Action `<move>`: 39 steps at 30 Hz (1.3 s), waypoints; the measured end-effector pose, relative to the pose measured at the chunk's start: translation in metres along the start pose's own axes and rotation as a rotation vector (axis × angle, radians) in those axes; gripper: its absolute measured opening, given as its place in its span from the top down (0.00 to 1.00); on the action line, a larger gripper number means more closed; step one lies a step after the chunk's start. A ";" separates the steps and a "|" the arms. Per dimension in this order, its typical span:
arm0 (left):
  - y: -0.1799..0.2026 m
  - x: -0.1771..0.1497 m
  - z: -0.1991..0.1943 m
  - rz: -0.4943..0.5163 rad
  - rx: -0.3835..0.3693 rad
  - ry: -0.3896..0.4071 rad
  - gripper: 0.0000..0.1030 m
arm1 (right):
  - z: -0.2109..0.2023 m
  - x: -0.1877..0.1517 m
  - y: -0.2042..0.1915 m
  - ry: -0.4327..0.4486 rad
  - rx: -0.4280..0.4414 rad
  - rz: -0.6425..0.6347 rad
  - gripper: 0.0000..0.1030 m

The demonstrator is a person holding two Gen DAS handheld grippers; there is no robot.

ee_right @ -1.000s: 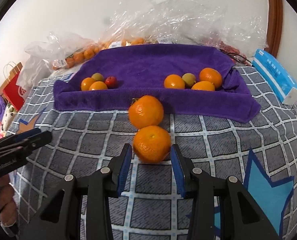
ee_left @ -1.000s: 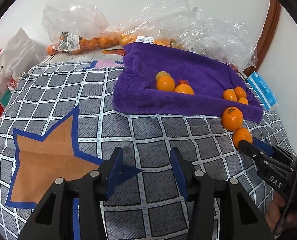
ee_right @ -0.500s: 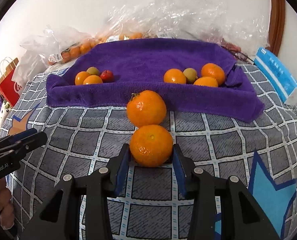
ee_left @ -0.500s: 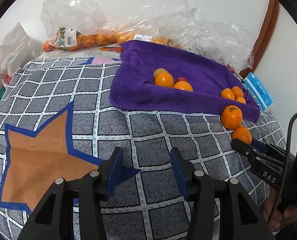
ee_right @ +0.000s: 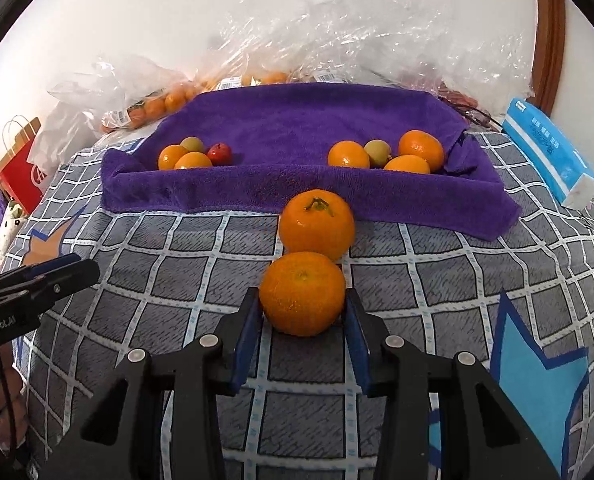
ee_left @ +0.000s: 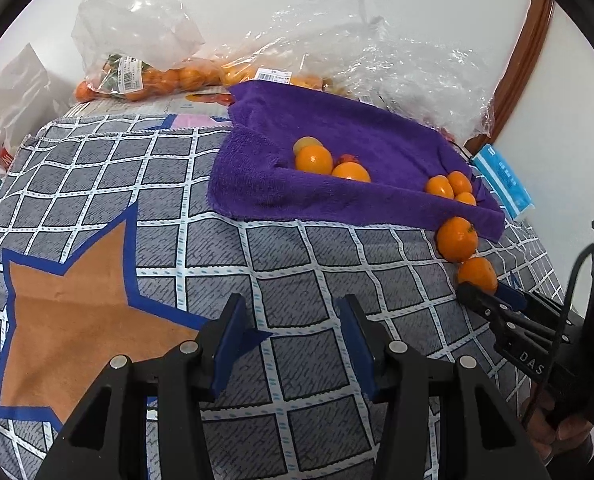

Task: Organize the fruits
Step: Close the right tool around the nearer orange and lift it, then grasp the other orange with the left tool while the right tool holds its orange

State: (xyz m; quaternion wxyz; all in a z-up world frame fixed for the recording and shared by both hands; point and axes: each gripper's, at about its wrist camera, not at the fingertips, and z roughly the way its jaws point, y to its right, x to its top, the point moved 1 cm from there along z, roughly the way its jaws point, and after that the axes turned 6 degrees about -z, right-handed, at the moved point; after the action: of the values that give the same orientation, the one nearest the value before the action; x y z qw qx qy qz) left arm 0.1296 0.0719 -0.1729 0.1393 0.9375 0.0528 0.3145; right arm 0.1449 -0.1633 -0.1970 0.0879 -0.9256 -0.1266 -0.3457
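Jaws flanking near orange (ee_right: 301,294)

1. The near orange (ee_right: 301,293) sits between the right gripper (ee_right: 301,316) pads; whether they press it cannot be told.
2. The purple towel (ee_right: 297,128) front fold hides the lower parts of the fruits behind it.
3. The red paper bag (ee_right: 21,176) is cut off by the fisheye edge.
4. The fruit in the plastic bags (ee_left: 145,76) is blurred by film.
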 end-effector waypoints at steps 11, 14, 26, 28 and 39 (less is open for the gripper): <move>0.013 -0.002 -0.004 0.014 -0.026 -0.034 0.55 | -0.020 -0.008 0.004 0.030 0.014 0.034 0.61; 0.018 -0.002 -0.002 0.007 -0.036 -0.051 0.55 | -0.024 -0.009 0.009 0.037 0.018 0.034 0.61; 0.057 0.002 0.009 -0.009 -0.106 -0.098 0.54 | -0.038 -0.019 0.045 0.057 -0.001 0.050 0.61; 0.065 0.004 0.013 -0.009 -0.122 -0.107 0.51 | -0.041 -0.022 0.055 0.057 -0.010 0.060 0.61; 0.127 0.018 0.041 0.059 -0.102 -0.097 0.49 | -0.054 -0.034 0.109 0.052 -0.074 0.105 0.61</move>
State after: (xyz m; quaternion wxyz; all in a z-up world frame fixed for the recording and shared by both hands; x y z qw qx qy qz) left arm 0.1703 -0.0556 -0.1564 0.1801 0.9444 0.0024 0.2751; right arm 0.1190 -0.2860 -0.1877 0.0750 -0.9243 -0.0627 -0.3690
